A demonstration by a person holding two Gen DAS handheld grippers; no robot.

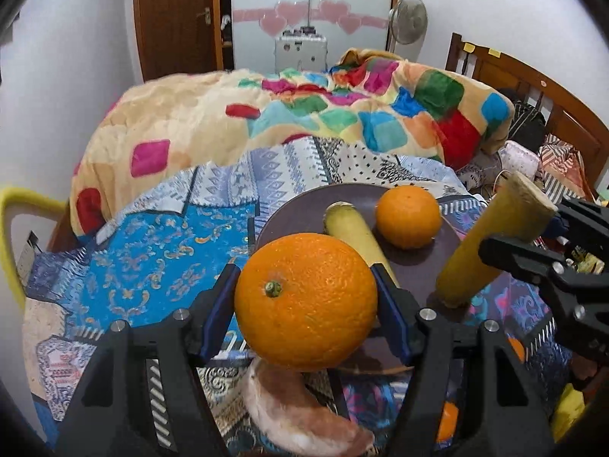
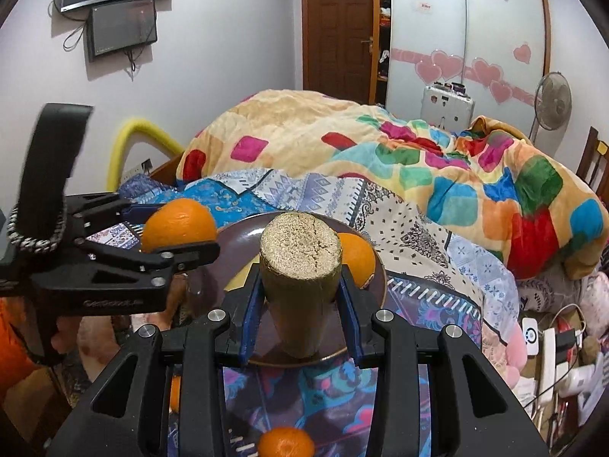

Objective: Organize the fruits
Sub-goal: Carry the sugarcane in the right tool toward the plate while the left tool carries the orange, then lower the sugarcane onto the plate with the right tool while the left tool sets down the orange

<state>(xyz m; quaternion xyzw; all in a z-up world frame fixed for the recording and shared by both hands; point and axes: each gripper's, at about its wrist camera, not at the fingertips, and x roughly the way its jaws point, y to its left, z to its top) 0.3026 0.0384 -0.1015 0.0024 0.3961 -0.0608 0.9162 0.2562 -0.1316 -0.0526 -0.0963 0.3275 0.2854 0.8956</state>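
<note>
**Both claws loaded over the plate on the bed**

On my left, the left claw [image 1: 306, 301] tilts downward, its blue pads clamped on a large orange [image 1: 306, 301] held above the near rim of a dark plate [image 1: 283, 217]. On the plate lie a pale cane piece [image 1: 356, 234] and a smaller orange [image 1: 409, 216]. To the right, my right claw [image 2: 300, 285] angles down too, gripping a yellow cane stick [image 2: 300, 289] standing end-up over the plate.

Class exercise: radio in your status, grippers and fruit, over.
Left hand-held gripper shut on big orange. Right hand-held gripper shut on yellow stalk. Plate holds small orange, another stalk.
</note>
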